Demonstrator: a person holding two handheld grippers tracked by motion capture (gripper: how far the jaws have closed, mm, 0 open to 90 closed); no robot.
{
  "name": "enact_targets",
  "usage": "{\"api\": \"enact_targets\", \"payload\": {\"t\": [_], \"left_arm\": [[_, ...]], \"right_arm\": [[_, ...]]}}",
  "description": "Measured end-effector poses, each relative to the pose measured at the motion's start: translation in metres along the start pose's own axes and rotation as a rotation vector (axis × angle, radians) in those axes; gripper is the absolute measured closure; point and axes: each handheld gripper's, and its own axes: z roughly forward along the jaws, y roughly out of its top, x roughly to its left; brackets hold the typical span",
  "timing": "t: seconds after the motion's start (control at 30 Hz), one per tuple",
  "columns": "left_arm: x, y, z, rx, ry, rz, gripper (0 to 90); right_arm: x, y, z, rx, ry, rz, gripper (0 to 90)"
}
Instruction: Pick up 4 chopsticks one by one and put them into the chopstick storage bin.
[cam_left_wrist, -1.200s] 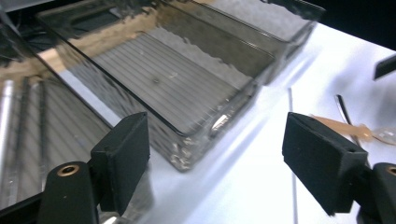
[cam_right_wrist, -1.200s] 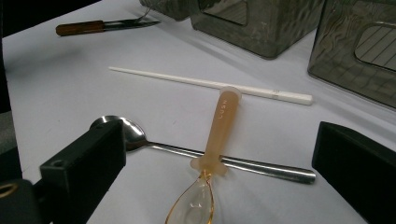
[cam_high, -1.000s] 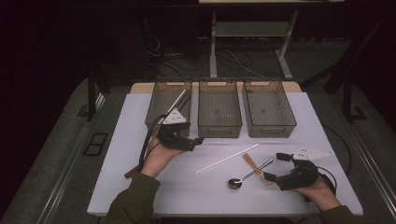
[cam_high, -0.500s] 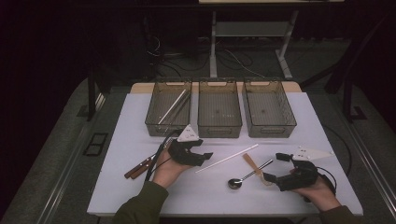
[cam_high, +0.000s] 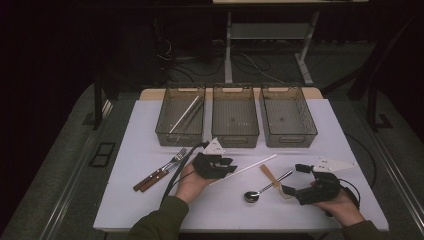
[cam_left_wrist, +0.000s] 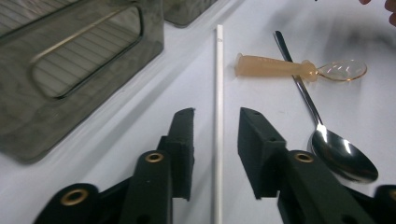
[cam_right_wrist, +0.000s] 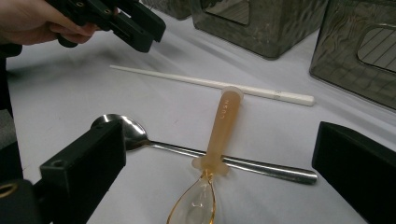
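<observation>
Left claw (cam_left_wrist: 215, 135) low over white surface (cam_high: 125, 200), jaws just closing, straddling thin white plastic chopstick (cam_left_wrist: 218, 93), pads not yet touching it. Chopstick lies flat, running toward 2 o'clock from claw. Right claw (cam_high: 300, 181) wide open, empty, steel spoon (cam_high: 262, 189) and amber plastic spoon (cam_right_wrist: 219, 135) before it.

In the left gripper view, the near end of the white chopstick (cam_left_wrist: 218, 93) runs off the bottom edge between the left tool's (cam_left_wrist: 215, 154) black jaws, so whether the pads touch it cannot be told. The metal spoon's (cam_left_wrist: 343, 158) bowl is partly covered by the right-hand jaw. In the high view, the forks (cam_high: 160, 172) and the sticks in the left bin (cam_high: 180, 116) are too small to count.
</observation>
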Motion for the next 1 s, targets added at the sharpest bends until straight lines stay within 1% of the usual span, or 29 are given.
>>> {"api": "enact_targets", "payload": {"t": [0.07, 0.13, 0.33, 0.4, 0.5, 0.53, 0.57, 0.7, 0.9, 1.0], "left_arm": [[0.001, 0.002, 0.006, 0.007, -0.007, -0.003, 71.0], [0.001, 0.003, 0.012, 0.022, -0.005, 0.002, 72.5], [-0.001, 0.006, 0.029, 0.066, -0.019, 0.004, 77.6], [-0.003, 0.007, 0.034, 0.082, -0.010, 0.017, 78.1], [-0.003, 0.009, 0.038, 0.091, 0.007, 0.020, 78.5], [-0.003, 0.009, 0.040, 0.090, 0.006, 0.019, 78.7], [-0.003, 0.009, 0.041, 0.092, 0.006, 0.018, 78.9], [-0.005, 0.009, 0.046, 0.119, 0.015, 0.039, 79.1], [-0.008, 0.008, 0.047, 0.120, 0.033, 0.066, 81.2], [-0.008, 0.008, 0.048, 0.121, 0.033, 0.067, 83.3]], "right_arm": [[0.000, 0.000, 0.000, 0.002, 0.001, 0.000, 2.8], [0.000, 0.000, 0.001, 0.001, 0.001, 0.000, 2.8], [-0.001, 0.000, 0.001, 0.000, 0.000, 0.001, 2.8], [0.000, 0.000, 0.001, 0.001, 0.000, 0.001, 2.8], [0.000, 0.000, 0.000, 0.001, -0.001, 0.001, 2.8], [0.000, 0.000, 0.000, 0.001, -0.001, 0.002, 2.8], [-0.001, 0.000, 0.000, 0.000, 0.000, 0.001, 2.8], [0.000, 0.000, 0.000, 0.000, 0.001, 0.001, 2.8], [0.000, 0.000, 0.000, 0.001, 0.000, 0.001, 2.8], [0.000, 0.000, 0.000, 0.001, -0.001, 0.000, 2.8]]}}
